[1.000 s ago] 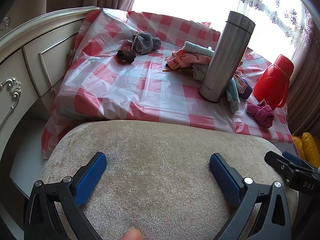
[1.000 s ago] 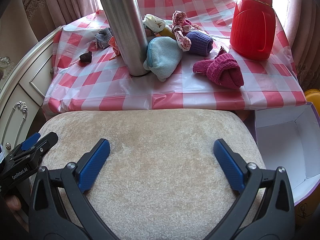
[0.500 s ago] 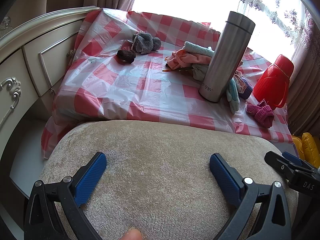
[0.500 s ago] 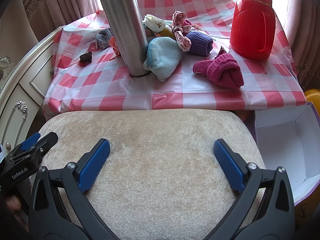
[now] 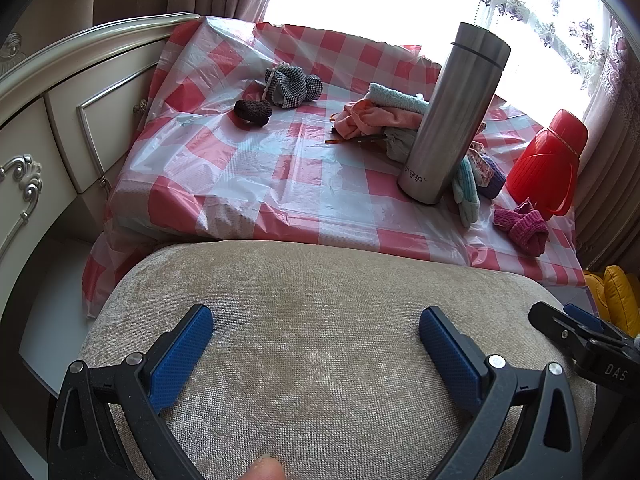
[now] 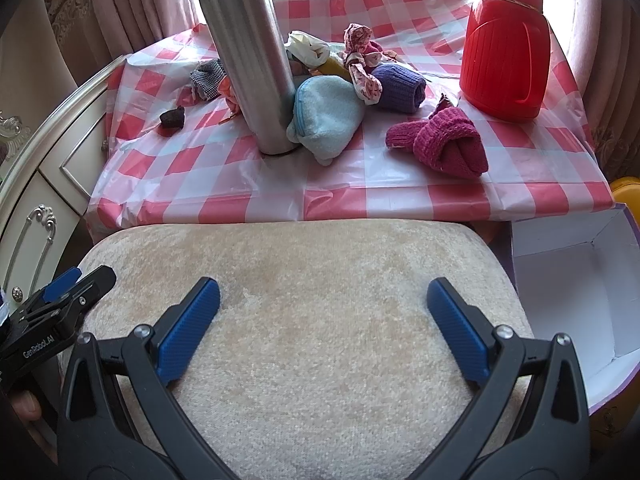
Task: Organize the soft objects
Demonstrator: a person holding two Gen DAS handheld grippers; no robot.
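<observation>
Left wrist view: the left gripper (image 5: 316,330) hangs spread and empty over the stool (image 5: 320,280); nothing is picked yet. Right wrist view: the right gripper (image 6: 323,306) likewise gapes; the nearest red sock (image 6: 440,144) on the table (image 6: 360,196) probably goes into the box (image 6: 576,280) next.

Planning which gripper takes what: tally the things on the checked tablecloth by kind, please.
Rolled or bundled soft items I can separate: 9 (magenta sock roll, purple sock roll, light blue cloth bundle, floral scrunchie, cream cloth, houndstooth bundle, dark brown roll, pink garment, teal towel)
Steel flask: 1
Red thermos jug: 1
Total: 11
</observation>
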